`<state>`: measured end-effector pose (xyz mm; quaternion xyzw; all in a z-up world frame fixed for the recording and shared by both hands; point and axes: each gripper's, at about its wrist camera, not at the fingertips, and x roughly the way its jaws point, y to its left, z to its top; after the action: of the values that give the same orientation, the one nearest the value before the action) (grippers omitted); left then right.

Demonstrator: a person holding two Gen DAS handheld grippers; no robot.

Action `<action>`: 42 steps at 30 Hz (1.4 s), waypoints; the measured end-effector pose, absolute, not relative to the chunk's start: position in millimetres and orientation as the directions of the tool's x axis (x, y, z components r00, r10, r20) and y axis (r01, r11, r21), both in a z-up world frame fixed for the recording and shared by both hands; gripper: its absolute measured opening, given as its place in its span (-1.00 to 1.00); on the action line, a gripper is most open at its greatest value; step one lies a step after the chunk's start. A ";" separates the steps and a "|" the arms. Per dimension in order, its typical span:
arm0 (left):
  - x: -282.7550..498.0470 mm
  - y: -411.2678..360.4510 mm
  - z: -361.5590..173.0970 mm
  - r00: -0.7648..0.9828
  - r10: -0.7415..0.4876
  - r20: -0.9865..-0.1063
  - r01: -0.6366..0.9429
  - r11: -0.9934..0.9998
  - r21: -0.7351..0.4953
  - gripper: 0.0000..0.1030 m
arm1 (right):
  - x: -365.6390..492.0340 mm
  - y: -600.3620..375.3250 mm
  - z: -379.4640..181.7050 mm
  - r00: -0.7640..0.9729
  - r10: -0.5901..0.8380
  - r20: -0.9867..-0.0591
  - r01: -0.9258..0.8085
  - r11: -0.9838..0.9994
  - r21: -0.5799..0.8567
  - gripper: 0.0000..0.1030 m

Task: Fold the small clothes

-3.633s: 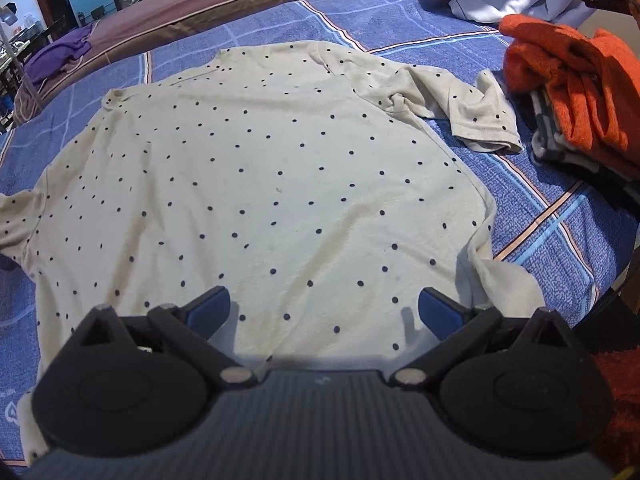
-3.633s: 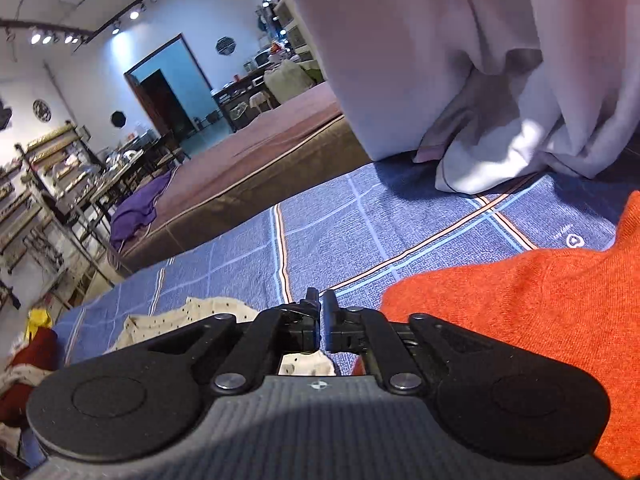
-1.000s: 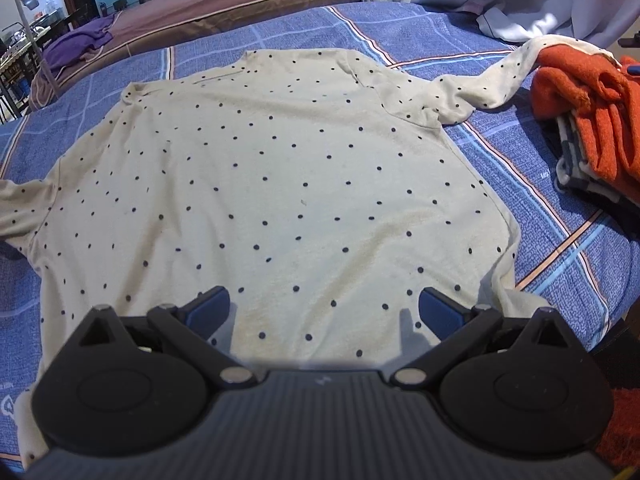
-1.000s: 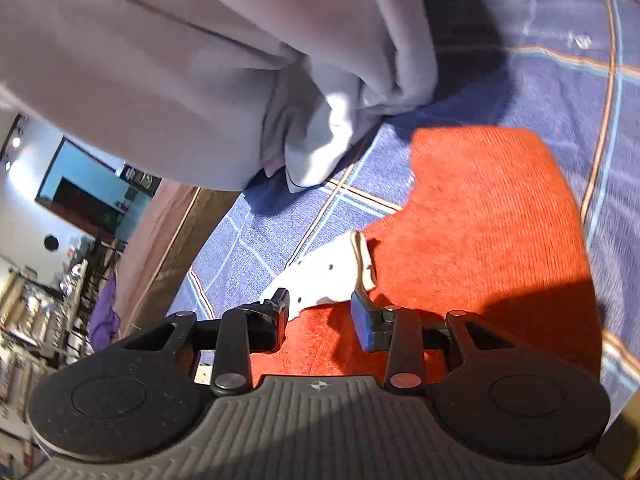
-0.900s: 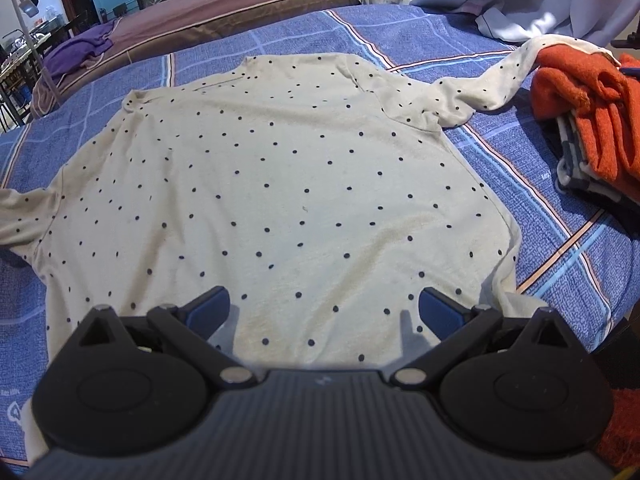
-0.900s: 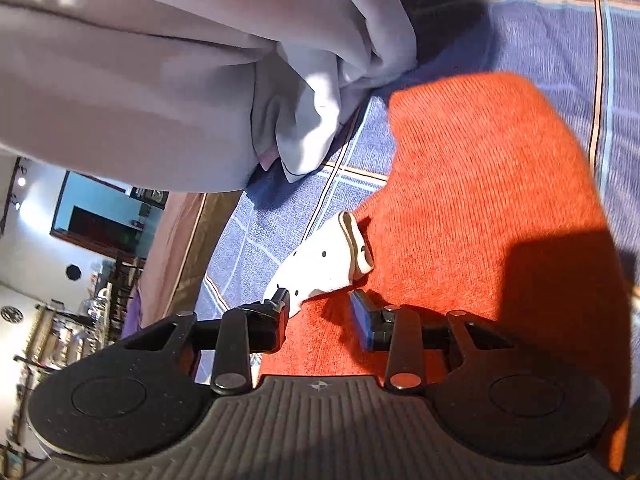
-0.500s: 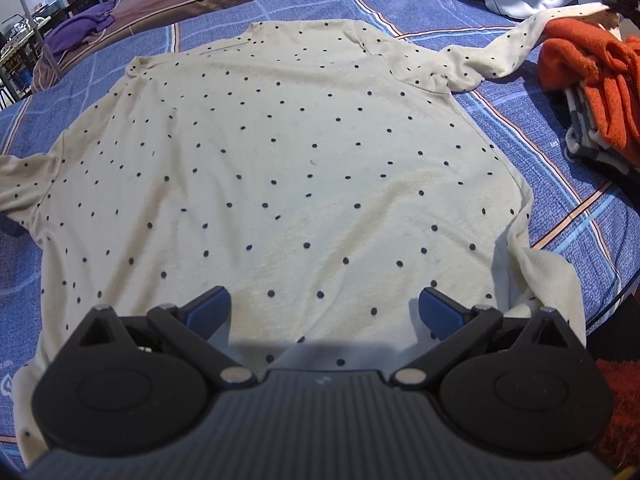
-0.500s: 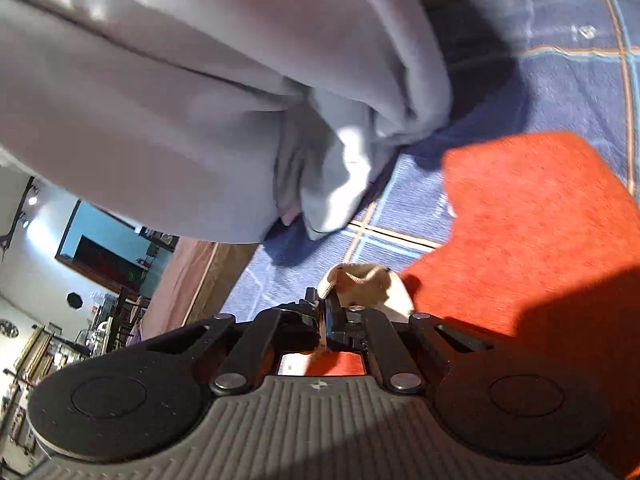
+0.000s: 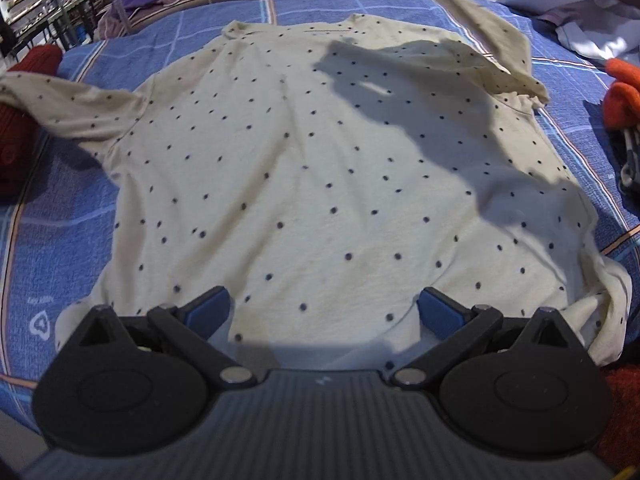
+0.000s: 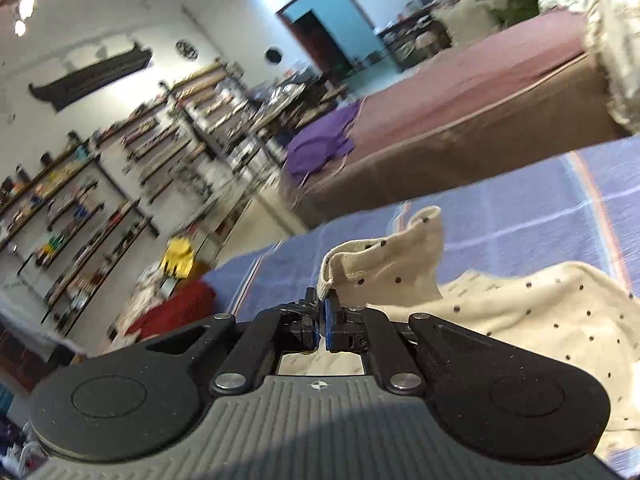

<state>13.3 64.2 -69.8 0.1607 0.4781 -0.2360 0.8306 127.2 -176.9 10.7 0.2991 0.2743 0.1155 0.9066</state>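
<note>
Since a second earlier, the right gripper (image 10: 322, 312) had closed its jaws on the cuff of the sleeve (image 10: 384, 260) and carried it away from the orange pile, so the sleeve (image 9: 472, 28) that had lain stretched out toward the folded orange clothes (image 9: 622, 96) now hung lifted over the shirt's shoulder and threw a broad shadow across the cloth. From the right wrist view, the blue pads were pressed together on the cuff's hem, the cuff standing up just ahead of the fingertips and flopping to their right.

The cream dotted shirt (image 9: 320, 168) lay flat on the blue checked bedspread (image 9: 60, 240) directly ahead of the left gripper (image 9: 324, 312). Its long axis ran straight away from that gripper, hem nearest the fingers, neckline at the far end. The other sleeve (image 9: 68, 108) stretched out far to the gripper's left, its end lying near a red item (image 9: 16, 128). The left gripper's jaws stood wide apart over the hem, and whether they touched the cloth could not be told. To its right, the shirt's bottom corner was rumpled.
</note>
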 end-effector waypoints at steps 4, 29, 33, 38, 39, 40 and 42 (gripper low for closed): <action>13.5 89.7 -73.7 0.430 -0.198 -0.881 0.491 0.870 0.044 0.99 | 158.6 -78.1 -44.8 0.691 0.502 -0.521 -0.074 0.765 0.640 -0.82; 191.5 105.3 -58.2 0.506 -0.353 -0.787 0.299 0.928 -0.223 0.40 | -10.2 -220.2 -89.9 0.699 0.006 -0.715 0.228 0.946 0.231 0.42; 223.8 90.1 -84.0 0.471 -0.336 -0.816 0.270 0.935 -0.229 0.33 | -20.9 -213.3 -103.3 0.679 0.000 -0.734 0.221 0.953 0.205 0.43; 233.4 68.8 -83.5 0.492 -0.328 -0.806 0.307 0.932 -0.192 -0.89 | -17.6 -208.6 -107.6 0.689 -0.086 -0.720 0.215 0.973 0.090 0.43; 235.0 67.0 -82.3 0.486 -0.338 -0.806 0.312 0.929 -0.201 -0.91 | -15.5 -208.1 -108.1 0.693 -0.118 -0.711 0.216 0.975 0.049 0.44; 235.8 66.3 -80.3 0.492 -0.340 -0.801 0.317 0.928 -0.199 -0.92 | -11.9 -207.3 -109.2 0.696 -0.146 -0.703 0.213 0.977 0.008 0.45; 235.5 69.1 -72.4 0.541 -0.309 -0.783 0.309 0.938 -0.156 -0.93 | -3.0 -207.3 -113.0 0.695 -0.178 -0.697 0.203 0.978 -0.047 0.46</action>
<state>235.5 69.1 -72.4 0.0004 0.4458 -0.1761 0.8776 -3.0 -207.3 -113.0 0.0168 0.3766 -0.1036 0.9204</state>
